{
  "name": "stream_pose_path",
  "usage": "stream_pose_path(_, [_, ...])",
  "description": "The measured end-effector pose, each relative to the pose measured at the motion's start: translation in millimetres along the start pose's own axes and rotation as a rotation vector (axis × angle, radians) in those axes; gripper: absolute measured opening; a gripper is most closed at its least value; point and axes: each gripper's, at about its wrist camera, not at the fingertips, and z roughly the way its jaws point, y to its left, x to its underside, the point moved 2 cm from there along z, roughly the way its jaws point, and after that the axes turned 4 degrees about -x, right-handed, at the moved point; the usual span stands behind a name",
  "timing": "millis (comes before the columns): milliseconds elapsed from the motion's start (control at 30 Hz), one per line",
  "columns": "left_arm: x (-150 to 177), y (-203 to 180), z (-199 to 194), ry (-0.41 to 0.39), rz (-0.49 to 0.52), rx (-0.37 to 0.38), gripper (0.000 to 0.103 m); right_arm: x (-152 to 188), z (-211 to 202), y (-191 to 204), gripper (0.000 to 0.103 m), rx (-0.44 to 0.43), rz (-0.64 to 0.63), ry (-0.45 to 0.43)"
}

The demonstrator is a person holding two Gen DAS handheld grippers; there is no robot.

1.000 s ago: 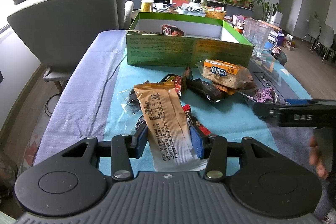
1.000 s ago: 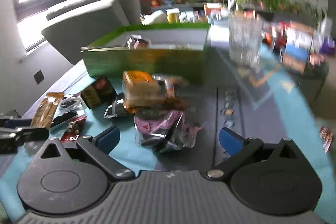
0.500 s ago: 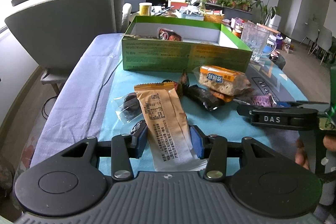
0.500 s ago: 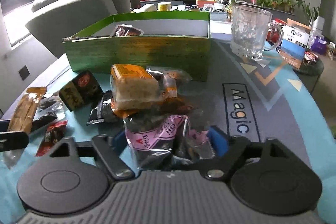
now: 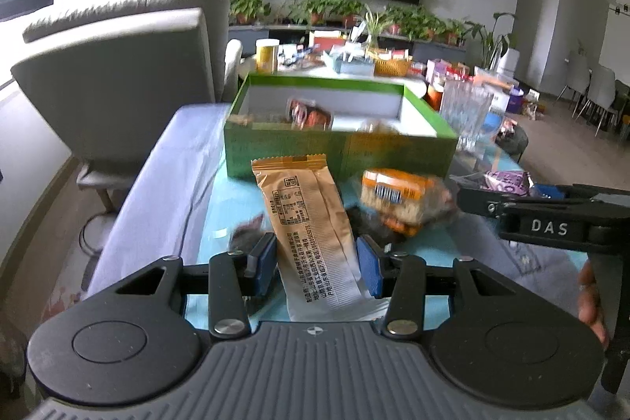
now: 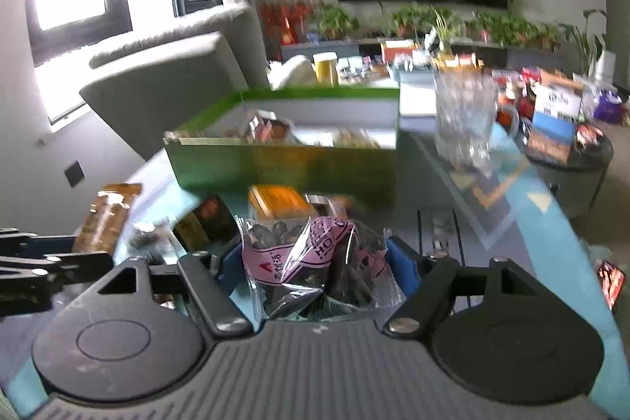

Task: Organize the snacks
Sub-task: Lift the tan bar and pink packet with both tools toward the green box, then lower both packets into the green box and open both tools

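My left gripper (image 5: 317, 262) is shut on a long tan snack packet (image 5: 307, 219), lifted off the table and pointing toward the open green box (image 5: 338, 148), which holds a few wrapped snacks. My right gripper (image 6: 315, 266) is shut on a clear bag with pink print (image 6: 311, 254) full of dark pieces, also raised. The green box (image 6: 283, 164) sits just beyond it. An orange-labelled cake pack (image 5: 397, 195) and dark wrappers lie on the turquoise mat between the grippers and the box. The right gripper's side (image 5: 543, 211) shows in the left wrist view, with a hand behind it.
A glass mug (image 6: 464, 117) stands right of the box. A grey sofa (image 5: 118, 77) lies left of the table. More packets (image 6: 204, 223) rest on the mat. A cluttered side table with boxes (image 6: 551, 121) stands at right, a small red packet (image 6: 610, 282) near the edge.
My right gripper closed on the pink-print bag and lifted it. Both grippers have risen with their packets and tilted up, so the box sits lower in view.
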Motion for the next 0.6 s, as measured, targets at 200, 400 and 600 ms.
stream_pose_path(200, [-33.7, -4.6, 8.4, -0.075, -0.007, 0.004, 0.042, -27.6, 8.3, 2.5, 0.06, -0.014, 0.006, -0.064])
stream_pose_path(400, [-67.0, -6.4, 31.7, -0.121, -0.006, -0.004, 0.042, -57.4, 21.4, -1.0, 0.06, -0.007, 0.003, -0.123])
stream_pose_path(600, [-92.0, -5.7, 58.8, -0.144, -0.007, -0.01, 0.042, -75.8, 39.7, -8.8, 0.06, 0.016, 0.018, -0.147])
